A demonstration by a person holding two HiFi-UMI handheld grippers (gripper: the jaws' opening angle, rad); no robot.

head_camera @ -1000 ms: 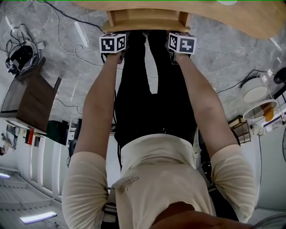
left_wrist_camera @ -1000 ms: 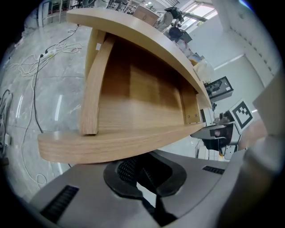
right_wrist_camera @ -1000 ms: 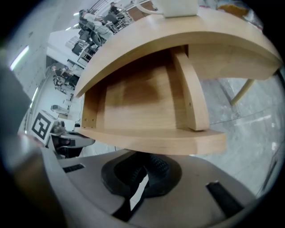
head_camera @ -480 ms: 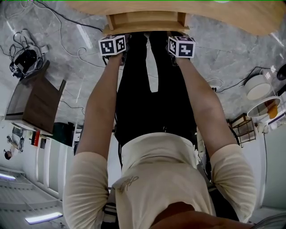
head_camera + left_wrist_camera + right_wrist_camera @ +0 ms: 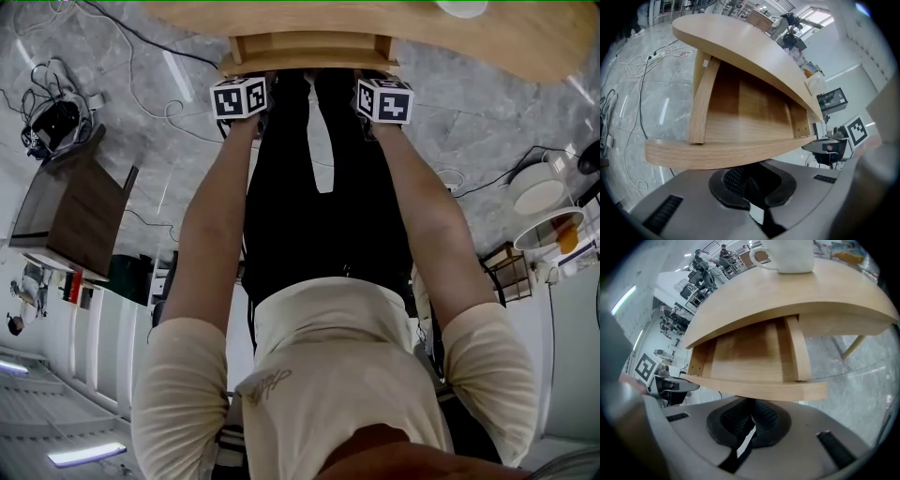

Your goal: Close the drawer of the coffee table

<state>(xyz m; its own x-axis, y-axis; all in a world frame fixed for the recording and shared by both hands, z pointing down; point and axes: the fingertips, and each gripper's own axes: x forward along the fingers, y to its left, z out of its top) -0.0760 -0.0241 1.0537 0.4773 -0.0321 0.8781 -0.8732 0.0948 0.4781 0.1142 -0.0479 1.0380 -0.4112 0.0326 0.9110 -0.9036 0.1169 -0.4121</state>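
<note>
Drawer: open, drawn out from under the wooden table toward the person. Its bare wood bottom and side rails show in both gripper views.

Left tool: jaws closed together, nothing held between the pads. The tips sit right up at the lower edge of the drawer's front panel, toward its left end. Cannot tell whether they press on it.

Right tool: jaws likewise together and empty. The tips are at the same panel, toward its right end.

Head view: the two marker cubes lie side by side just below the drawer front, one near each corner. Both arms are stretched forward, with the person's black-clad legs between them.

White cup stands on the table top, above the drawer's right side.

Grey marble floor, with cables trailing over it on the left. A dark brown cabinet stands well apart from the table, on the left.
</note>
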